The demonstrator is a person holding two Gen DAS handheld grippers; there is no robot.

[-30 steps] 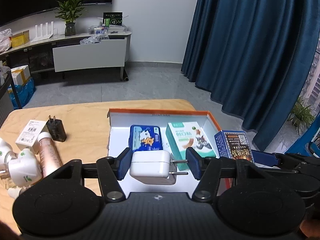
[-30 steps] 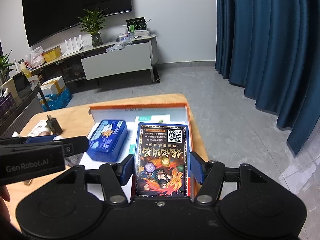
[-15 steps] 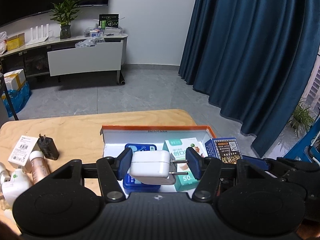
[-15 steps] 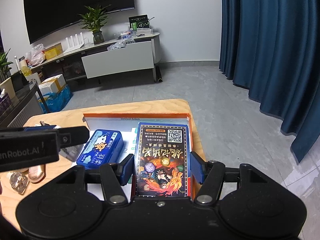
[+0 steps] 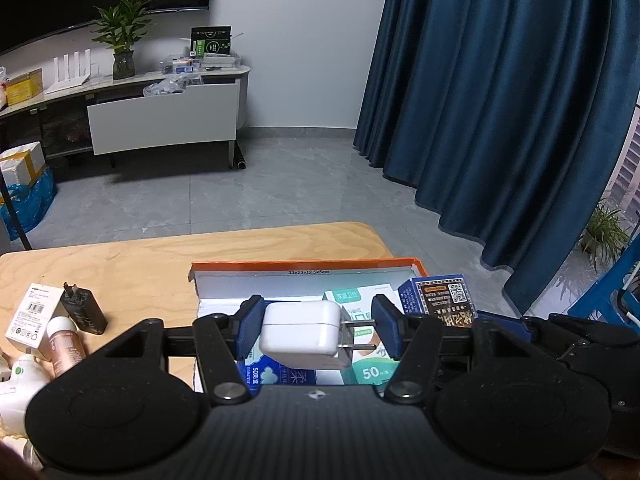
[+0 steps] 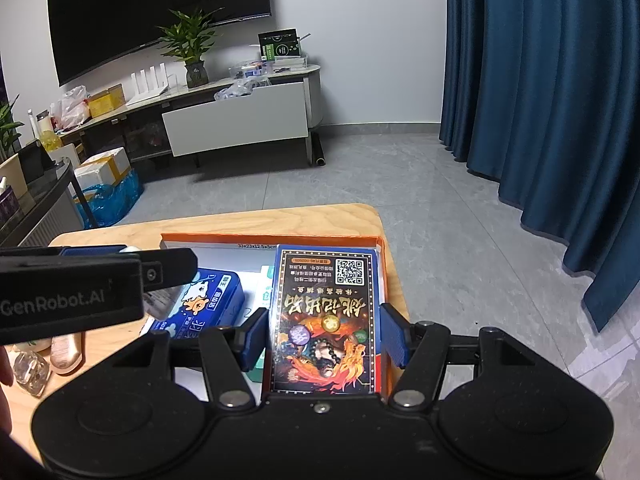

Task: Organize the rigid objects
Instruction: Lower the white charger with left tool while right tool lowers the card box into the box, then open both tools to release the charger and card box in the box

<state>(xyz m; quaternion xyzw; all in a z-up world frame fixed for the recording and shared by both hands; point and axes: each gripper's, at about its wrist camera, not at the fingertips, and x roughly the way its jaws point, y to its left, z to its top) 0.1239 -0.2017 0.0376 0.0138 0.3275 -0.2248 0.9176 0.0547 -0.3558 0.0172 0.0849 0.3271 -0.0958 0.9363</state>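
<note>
My left gripper is shut on a white plug charger, its prongs pointing right, held above the orange-rimmed white box. My right gripper is shut on a dark blue card box with a QR code, over the right side of the box. Inside lie a blue box and a teal plaster box. The card box also shows in the left wrist view.
On the wooden table left of the box are a black charger, a white carton, a pink bottle and a white bottle. The table edge runs just beyond the box.
Both grippers have pulled back and risen with their objects. The box and its contents now sit lower and partly hidden behind the fingers.
</note>
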